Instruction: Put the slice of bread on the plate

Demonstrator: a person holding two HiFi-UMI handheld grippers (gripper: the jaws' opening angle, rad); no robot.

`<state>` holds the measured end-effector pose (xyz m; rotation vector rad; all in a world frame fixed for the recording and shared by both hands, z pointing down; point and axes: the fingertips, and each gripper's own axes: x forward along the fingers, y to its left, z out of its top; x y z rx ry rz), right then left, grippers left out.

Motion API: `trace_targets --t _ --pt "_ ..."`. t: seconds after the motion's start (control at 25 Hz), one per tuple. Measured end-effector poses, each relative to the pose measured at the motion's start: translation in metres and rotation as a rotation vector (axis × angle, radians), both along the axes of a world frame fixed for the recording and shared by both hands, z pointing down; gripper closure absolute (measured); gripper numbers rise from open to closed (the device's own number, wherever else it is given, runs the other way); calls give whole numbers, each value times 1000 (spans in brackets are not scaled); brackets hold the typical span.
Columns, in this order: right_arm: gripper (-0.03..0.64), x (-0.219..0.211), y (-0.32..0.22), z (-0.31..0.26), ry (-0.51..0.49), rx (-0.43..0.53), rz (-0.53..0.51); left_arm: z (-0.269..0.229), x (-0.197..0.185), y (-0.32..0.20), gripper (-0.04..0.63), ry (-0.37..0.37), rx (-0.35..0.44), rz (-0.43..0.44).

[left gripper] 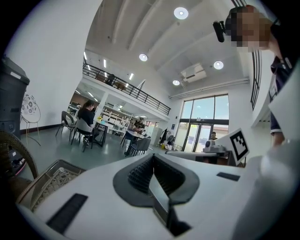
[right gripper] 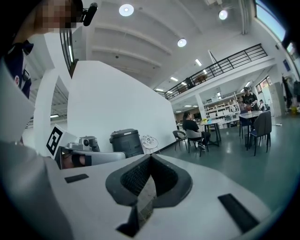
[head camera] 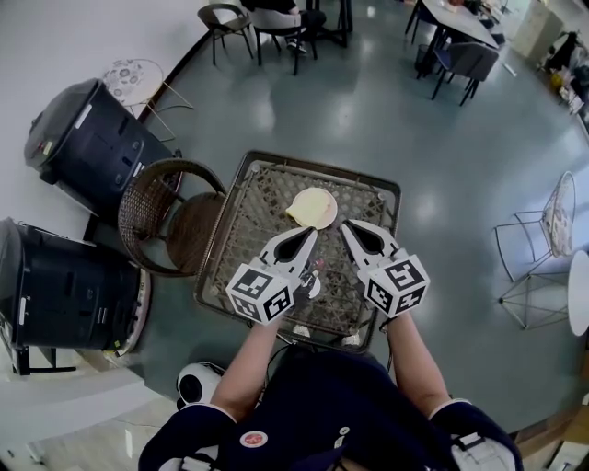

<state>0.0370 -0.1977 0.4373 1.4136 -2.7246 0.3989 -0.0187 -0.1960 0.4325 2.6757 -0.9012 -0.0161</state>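
Note:
In the head view a square wicker-topped table (head camera: 258, 198) stands below me. On its far half lies a pale round plate (head camera: 326, 197), and a light slice of bread (head camera: 306, 212) appears to rest on it; the two are hard to tell apart. My left gripper (head camera: 311, 233) and right gripper (head camera: 347, 227) hover side by side above the table, just short of the plate. Both are shut with nothing between their pads. Each gripper view looks level into the room, past shut jaws, with the left gripper (left gripper: 152, 157) and right gripper (right gripper: 150, 157) empty. Neither view shows the plate.
A round wicker chair (head camera: 171, 217) stands at the table's left. Two black bins (head camera: 85, 136) (head camera: 63, 285) sit further left. A wire chair (head camera: 550, 232) stands on the right, and more tables and chairs (head camera: 276, 23) are at the far end. A white round object (head camera: 197, 382) lies on the floor.

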Motion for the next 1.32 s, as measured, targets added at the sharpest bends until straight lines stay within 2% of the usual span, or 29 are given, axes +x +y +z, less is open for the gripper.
trace_targets --t 1.32 --pt "611 -5 23 -33 -11 69 6 -25 3 28 588 32 39 29"
